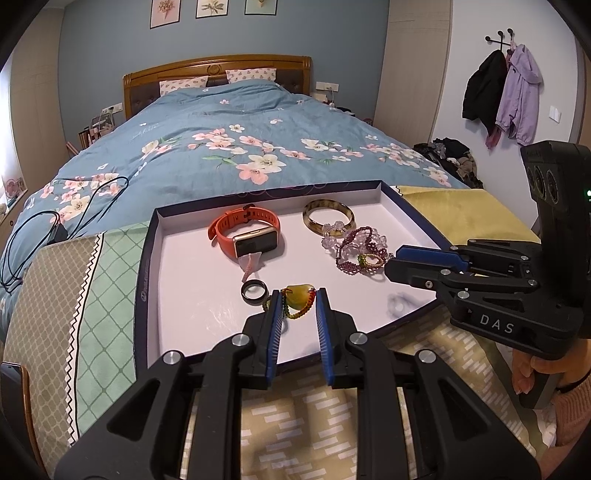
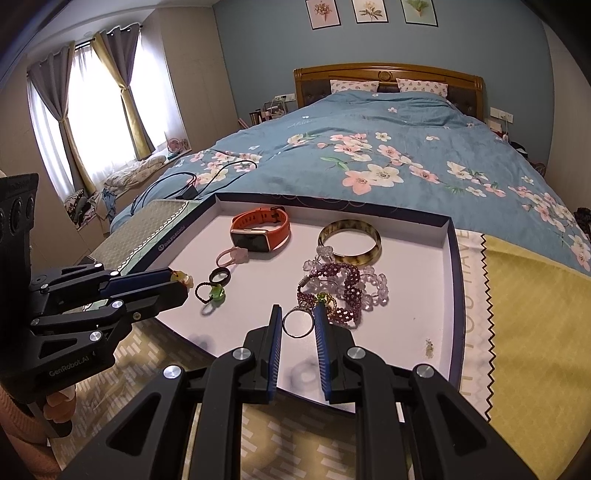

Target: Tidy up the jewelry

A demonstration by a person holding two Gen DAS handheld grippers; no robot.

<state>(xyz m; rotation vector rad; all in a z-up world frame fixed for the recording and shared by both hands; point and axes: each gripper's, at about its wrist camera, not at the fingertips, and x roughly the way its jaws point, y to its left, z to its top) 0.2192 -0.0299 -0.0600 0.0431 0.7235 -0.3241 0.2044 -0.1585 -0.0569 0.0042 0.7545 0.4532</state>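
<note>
Left hand-held gripper [image 1: 297,295]: clamped on the yellow pendant [image 1: 300,295] at the tray's [image 1: 147,266] near left.
Right hand-held gripper [image 2: 297,311]: pads pinching the silver ring [image 2: 296,324], near right.
Technique: lift each slowly, clear of the purple bead bracelet [image 2: 341,291].

A wooden-headboard bed [image 2: 388,79] under a blue floral quilt [image 1: 229,147] fills the blue-walled room, with three framed flower prints [image 2: 369,13] above it, a bright curtained window [image 2: 92,107] to its left and hung coats [image 1: 502,88] to its right.
</note>
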